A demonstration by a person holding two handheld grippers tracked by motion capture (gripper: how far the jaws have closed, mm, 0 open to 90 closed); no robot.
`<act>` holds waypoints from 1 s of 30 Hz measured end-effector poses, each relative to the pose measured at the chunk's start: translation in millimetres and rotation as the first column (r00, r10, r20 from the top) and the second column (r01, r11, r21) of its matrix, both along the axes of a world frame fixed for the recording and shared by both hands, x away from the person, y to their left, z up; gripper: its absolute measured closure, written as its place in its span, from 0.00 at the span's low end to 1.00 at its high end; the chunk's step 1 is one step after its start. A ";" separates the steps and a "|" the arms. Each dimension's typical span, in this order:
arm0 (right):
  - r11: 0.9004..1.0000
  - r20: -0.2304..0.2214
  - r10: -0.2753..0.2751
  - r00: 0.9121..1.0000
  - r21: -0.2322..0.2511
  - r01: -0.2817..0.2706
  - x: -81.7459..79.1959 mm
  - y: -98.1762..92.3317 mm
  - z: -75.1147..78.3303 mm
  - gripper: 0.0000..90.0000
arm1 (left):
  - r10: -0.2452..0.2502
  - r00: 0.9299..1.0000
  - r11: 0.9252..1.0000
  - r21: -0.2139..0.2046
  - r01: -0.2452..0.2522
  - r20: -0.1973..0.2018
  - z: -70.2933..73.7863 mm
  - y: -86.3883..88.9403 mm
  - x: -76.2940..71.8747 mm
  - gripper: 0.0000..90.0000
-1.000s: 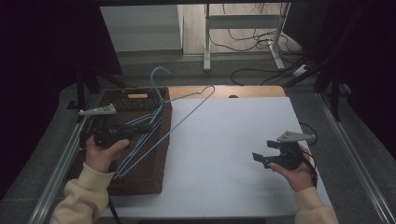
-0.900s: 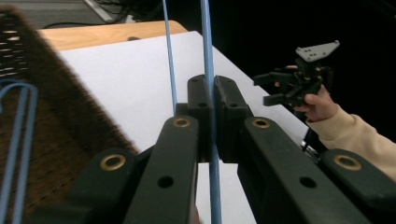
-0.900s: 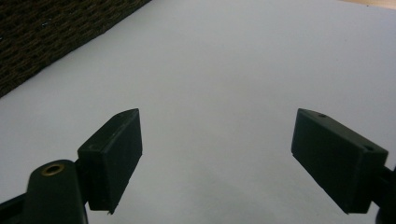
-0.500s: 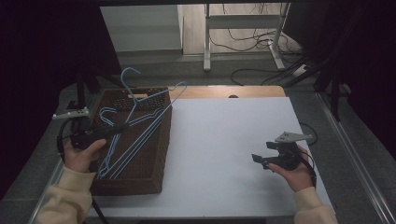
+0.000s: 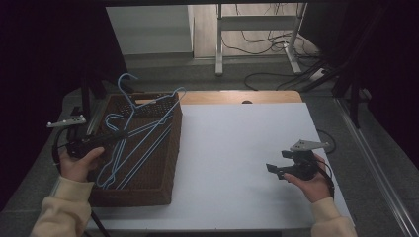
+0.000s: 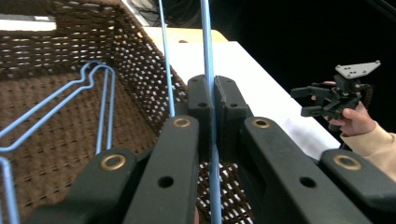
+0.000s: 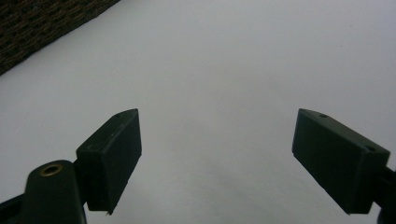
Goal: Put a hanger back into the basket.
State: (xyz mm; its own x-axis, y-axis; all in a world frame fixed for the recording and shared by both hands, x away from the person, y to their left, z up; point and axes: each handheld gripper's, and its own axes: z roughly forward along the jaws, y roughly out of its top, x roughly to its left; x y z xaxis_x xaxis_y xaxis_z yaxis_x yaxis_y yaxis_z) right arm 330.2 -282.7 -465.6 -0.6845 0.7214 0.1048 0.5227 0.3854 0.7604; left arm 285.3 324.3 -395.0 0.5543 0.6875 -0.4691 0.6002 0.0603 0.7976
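The left gripper [image 6: 211, 116] is clamped on a thin rod of a blue wire hanger [image 6: 207, 56], which passes straight up between the closed pads in the left gripper view. In the high view that gripper [image 5: 106, 139] is held at the left edge of the brown wicker basket [image 5: 165, 170], and the pinched hanger [image 5: 148, 116] is seen tilted over the basket, its hook raised above the far rim. Further blue hangers [image 5: 129, 157] lie inside on the woven floor — one is seen lying flat [image 6: 100, 100] beyond the jaws.

The hanger is judged light and springy: stiff enough to keep its outline, yet likely to swing or twist about a single pinch point. The coated wire is probably slick, so a firm grip near the neck or a shoulder bend would be steadier than one mid-rod. Snagging on the other hangers or on the weave is the likely trouble.

Farther right, the right gripper [image 5: 279, 167] is held just above the white table [image 5: 237, 148] — its jaws are spread wide with nothing between them [image 7: 217, 154].
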 end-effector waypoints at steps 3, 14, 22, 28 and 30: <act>1.000 -0.003 -0.002 1.000 -0.003 0.002 -0.2 -0.4 0.0 0.18 | 0.023 1.000 1.000 -0.009 -0.023 -0.011 -3.5 7.8 -1.7 0.96; 1.000 -0.002 0.004 1.000 -0.006 -0.004 0.8 1.0 -1.0 0.17 | 0.056 0.997 0.998 -0.008 -0.056 -0.046 -19.8 23.8 -6.7 0.96; 1.000 -0.004 0.007 1.000 -0.006 -0.007 0.9 2.0 -0.9 0.17 | 0.043 0.996 0.999 0.005 -0.042 -0.083 -28.8 18.3 0.8 0.95; 1.000 -0.007 0.005 1.000 -0.007 -0.005 1.2 2.0 -1.1 0.17 | 0.032 0.997 0.999 0.016 -0.031 -0.074 -22.6 12.1 8.2 0.96; 1.000 -0.006 0.007 1.000 -0.007 -0.007 1.2 2.3 -1.1 0.17 | 0.025 0.997 1.000 0.007 -0.025 -0.080 -22.9 11.4 11.7 0.96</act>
